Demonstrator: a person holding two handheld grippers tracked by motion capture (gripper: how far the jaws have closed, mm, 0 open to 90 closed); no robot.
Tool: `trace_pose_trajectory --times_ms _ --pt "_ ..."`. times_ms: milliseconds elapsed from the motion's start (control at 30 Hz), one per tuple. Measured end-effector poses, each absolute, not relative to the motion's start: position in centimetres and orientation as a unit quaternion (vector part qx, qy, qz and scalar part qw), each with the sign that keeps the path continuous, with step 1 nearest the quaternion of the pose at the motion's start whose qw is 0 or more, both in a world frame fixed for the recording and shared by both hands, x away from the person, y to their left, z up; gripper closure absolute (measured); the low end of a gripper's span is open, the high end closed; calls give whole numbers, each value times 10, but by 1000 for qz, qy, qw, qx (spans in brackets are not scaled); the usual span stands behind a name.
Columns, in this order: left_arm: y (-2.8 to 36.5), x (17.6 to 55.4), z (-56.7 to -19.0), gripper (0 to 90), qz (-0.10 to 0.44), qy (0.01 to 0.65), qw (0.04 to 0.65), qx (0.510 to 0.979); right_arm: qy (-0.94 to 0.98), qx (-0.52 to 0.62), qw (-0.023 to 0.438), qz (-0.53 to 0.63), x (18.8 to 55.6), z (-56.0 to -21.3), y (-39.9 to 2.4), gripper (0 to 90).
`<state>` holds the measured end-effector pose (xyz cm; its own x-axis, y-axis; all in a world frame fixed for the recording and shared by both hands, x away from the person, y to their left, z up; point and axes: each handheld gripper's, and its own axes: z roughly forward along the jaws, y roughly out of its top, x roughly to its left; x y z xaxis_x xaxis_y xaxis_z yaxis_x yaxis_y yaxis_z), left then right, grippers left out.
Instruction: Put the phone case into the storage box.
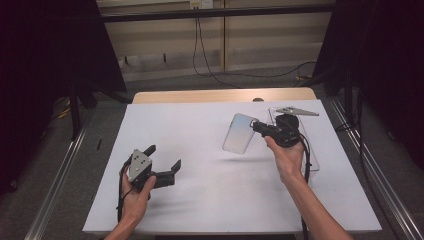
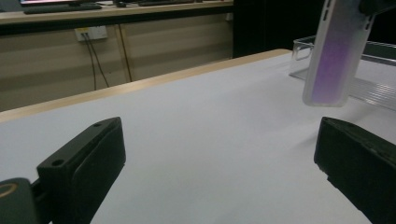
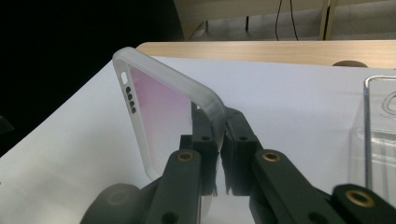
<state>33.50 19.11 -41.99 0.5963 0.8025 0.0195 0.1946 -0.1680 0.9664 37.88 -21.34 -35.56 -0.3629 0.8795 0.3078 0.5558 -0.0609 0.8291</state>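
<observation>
Holding: my right gripper (image 3: 219,154) pinches the phone case (image 3: 159,112) by its edge, lifted off the white table (image 1: 200,150)
Left gripper (image 1: 162,157): jaws wide, empty
Right gripper view adds: the case's side holes; clear tray (image 3: 378,140) beside

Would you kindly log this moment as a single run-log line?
right tongs: shut on phone case, held off the table | left tongs: open, empty | clear tray: behind right hand

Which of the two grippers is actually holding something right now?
The right gripper: it is shut on the edge of the translucent phone case, held above the table. The left gripper is open, with nothing between its jaws.
</observation>
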Motion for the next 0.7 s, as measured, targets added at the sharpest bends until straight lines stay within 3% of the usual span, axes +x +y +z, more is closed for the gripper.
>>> trace_pose_trajectory --times_ms 700 --pt "235 308 -420 12 317 386 541 677 660 537 204 484 378 -335 -227 847"
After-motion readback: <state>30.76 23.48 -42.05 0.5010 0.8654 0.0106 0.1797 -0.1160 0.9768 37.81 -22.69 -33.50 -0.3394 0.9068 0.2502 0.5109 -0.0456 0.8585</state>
